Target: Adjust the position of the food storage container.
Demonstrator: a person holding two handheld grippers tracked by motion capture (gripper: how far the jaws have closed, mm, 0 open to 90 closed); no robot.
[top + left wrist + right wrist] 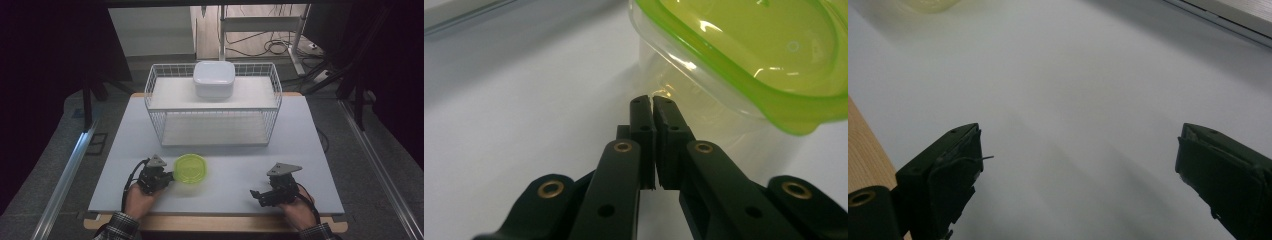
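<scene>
Wire basket (215, 107) w/ white box (214, 78) – well behind green-lidded container (190, 168)

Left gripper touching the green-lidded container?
Cannot tell. In the left gripper view the shut left gripper reaches the container wall; no clear gap or contact.

High view above the table (300, 130); both gripper views low, close over its white top, container (744, 55) shared.
</scene>
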